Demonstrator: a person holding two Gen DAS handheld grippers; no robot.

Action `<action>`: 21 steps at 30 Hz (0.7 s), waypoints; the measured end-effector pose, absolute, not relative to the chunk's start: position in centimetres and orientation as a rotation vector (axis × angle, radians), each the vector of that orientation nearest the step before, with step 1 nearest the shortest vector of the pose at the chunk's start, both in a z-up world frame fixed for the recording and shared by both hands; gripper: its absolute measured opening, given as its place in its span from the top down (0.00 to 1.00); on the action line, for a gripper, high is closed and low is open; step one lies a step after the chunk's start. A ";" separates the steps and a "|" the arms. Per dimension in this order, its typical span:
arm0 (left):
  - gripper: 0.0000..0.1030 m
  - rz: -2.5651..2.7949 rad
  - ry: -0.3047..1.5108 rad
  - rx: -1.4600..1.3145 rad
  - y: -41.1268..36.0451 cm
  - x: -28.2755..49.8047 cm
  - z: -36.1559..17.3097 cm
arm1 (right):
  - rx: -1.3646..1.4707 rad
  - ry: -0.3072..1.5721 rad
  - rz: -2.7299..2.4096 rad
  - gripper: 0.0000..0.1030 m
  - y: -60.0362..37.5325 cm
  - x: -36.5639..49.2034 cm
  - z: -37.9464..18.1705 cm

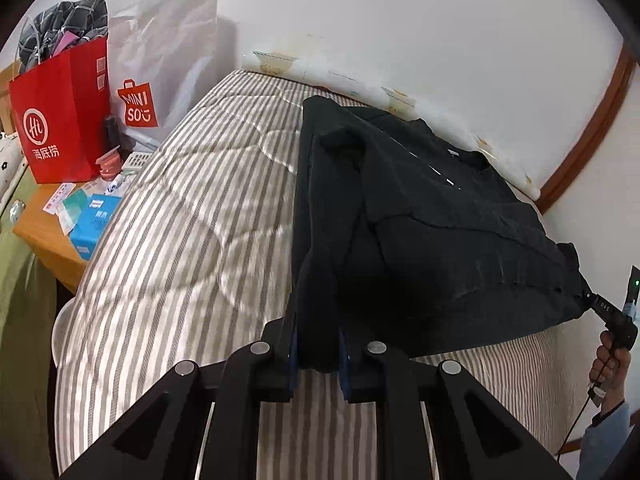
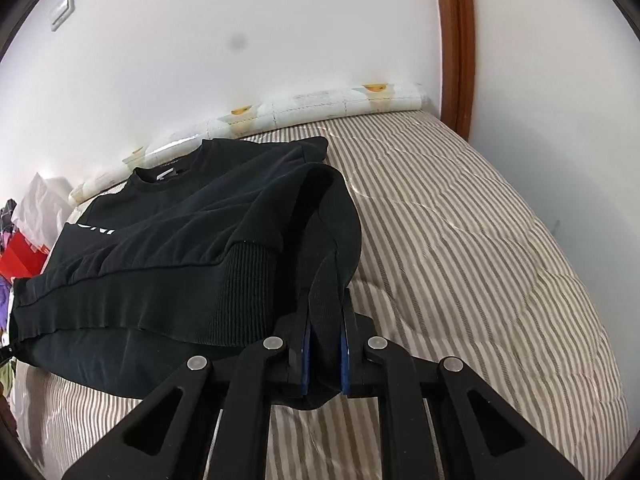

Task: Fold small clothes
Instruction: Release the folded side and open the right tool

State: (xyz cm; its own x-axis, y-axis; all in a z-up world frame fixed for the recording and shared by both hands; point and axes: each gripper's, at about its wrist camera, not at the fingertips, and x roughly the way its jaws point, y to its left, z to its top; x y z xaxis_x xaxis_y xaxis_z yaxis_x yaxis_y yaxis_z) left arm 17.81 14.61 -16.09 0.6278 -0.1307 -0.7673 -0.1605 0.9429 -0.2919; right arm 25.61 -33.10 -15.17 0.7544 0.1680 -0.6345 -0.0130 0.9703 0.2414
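The black sweatshirt point(image 1: 440, 232) is gripped at its near corners by the left gripper point(image 1: 318, 354) and right gripper point(image 2: 324, 356), apparently raised above the striped bed point(image 2: 480, 240).

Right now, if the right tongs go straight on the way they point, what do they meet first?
The right tongs already grip the black sweatshirt, so its own bunched fabric ahead comes first. Beyond it probably lies the striped quilt; depth is unclear.

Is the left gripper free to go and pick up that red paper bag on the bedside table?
Probably not as things stand. The left gripper is clamped on the hem of the black sweatshirt, with the right gripper holding the other corner. It would have to let go first; the red paper bag stands beyond the bed's edge.
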 end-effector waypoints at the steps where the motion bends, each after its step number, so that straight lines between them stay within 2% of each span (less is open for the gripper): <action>1: 0.86 0.014 0.899 -0.347 14.4 17.4 -16.1 | 0.226 0.712 0.097 0.90 -33.3 25.1 -15.2; 9: 0.85 0.010 0.908 -0.330 13.6 15.6 -16.3 | 0.232 0.730 0.072 0.89 -34.2 23.2 -15.6; 12: 0.84 0.017 0.912 -0.337 13.6 15.4 -16.2 | 0.214 0.743 0.053 0.85 -34.3 22.8 -15.2; 21: 0.80 0.034 0.886 -0.343 14.1 13.9 -15.1 | 0.180 0.649 0.011 0.83 -35.0 20.0 -11.9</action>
State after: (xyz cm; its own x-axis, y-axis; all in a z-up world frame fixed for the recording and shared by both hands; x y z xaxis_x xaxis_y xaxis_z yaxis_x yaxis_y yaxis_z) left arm 13.89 14.09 -15.06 0.6354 -0.1115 -0.7641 -0.1704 0.9449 -0.2795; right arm 19.96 -34.98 -11.89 0.7974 0.0665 -0.5998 0.0460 0.9843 0.1704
